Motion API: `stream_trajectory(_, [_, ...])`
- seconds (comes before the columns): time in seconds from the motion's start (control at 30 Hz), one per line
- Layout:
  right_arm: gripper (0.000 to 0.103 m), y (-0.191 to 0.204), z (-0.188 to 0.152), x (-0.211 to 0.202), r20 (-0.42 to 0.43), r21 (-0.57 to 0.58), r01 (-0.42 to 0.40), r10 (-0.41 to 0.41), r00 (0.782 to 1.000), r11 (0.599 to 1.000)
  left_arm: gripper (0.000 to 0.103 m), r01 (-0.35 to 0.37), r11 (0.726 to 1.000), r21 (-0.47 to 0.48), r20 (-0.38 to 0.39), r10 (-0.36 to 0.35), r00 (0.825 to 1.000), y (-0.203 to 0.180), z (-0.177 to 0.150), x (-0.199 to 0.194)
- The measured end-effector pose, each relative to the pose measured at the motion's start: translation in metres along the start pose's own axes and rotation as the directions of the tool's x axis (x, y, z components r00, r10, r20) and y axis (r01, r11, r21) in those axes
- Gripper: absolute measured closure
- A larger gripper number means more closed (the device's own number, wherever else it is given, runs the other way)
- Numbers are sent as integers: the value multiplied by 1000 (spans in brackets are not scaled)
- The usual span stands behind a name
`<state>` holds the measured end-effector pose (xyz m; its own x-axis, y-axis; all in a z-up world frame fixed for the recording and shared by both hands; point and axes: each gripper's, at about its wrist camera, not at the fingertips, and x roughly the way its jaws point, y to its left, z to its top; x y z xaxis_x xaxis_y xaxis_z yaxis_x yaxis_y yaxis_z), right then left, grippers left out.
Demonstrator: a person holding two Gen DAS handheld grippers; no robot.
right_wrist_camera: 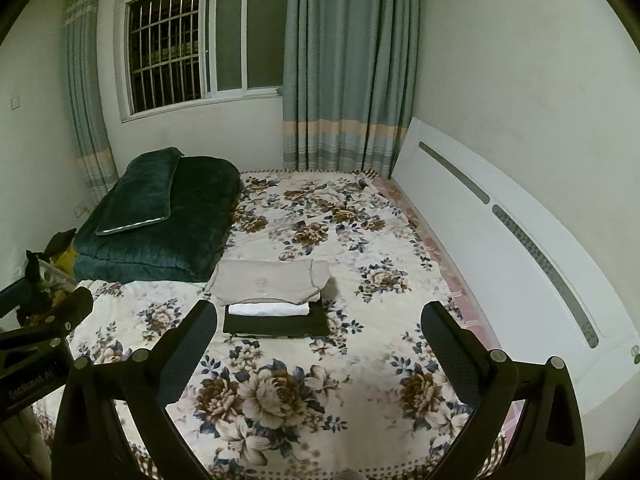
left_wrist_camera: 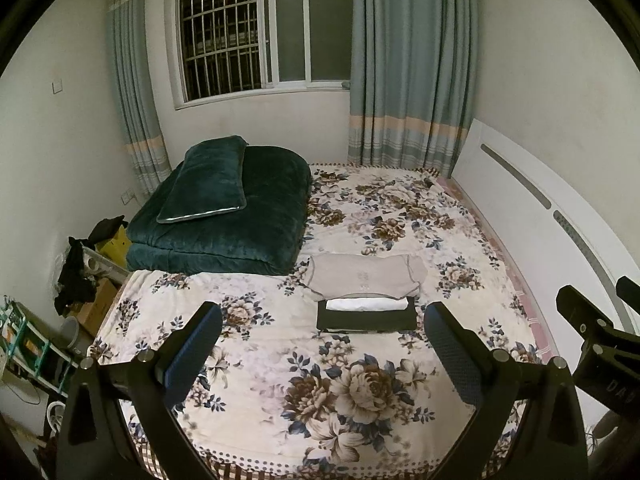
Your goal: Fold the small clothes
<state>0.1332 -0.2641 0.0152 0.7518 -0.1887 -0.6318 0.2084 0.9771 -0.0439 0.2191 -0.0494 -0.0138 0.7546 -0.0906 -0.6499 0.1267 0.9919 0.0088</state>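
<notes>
1. Both tools are held back over the near end of the bed: the left gripper [left_wrist_camera: 322, 334] and the right gripper [right_wrist_camera: 320, 334] each have their fingers spread wide apart with nothing between them.
2. Mid-bed lies the stack of small clothes: a beige garment [left_wrist_camera: 366, 276] at the back, a white folded piece [left_wrist_camera: 368, 304] in front of it, and a black folded piece [left_wrist_camera: 366, 320] nearest the grippers, all touching and overlapping (which layer sits under which is hard to tell from this angle).
3. My judgement: the stack looks tidy, so the folding seems done or close to it. If the beige garment needs another fold, pinch its two near corners, one per gripper, and lift evenly so the pieces beside it are not dragged.
4. Approach low and from the front, keeping the fingers parallel to the floral bedspread [right_wrist_camera: 280, 392] so they catch only one layer.
5. Room to work: bare bedspread lies in front of and to the right of the stack. To the left rear, the dark green quilt [right_wrist_camera: 160, 232] sits just beside the beige garment (mind that edge), and the white headboard [right_wrist_camera: 500, 248] bounds the right side, well apart.
</notes>
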Motion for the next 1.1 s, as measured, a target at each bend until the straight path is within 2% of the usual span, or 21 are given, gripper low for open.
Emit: stream_trajectory(1.1, [0, 2, -1, 1, -1, 4, -5, 5, 1000, 1000, 0, -14, 1000, 3, 8, 14, 1000, 2, 2, -3])
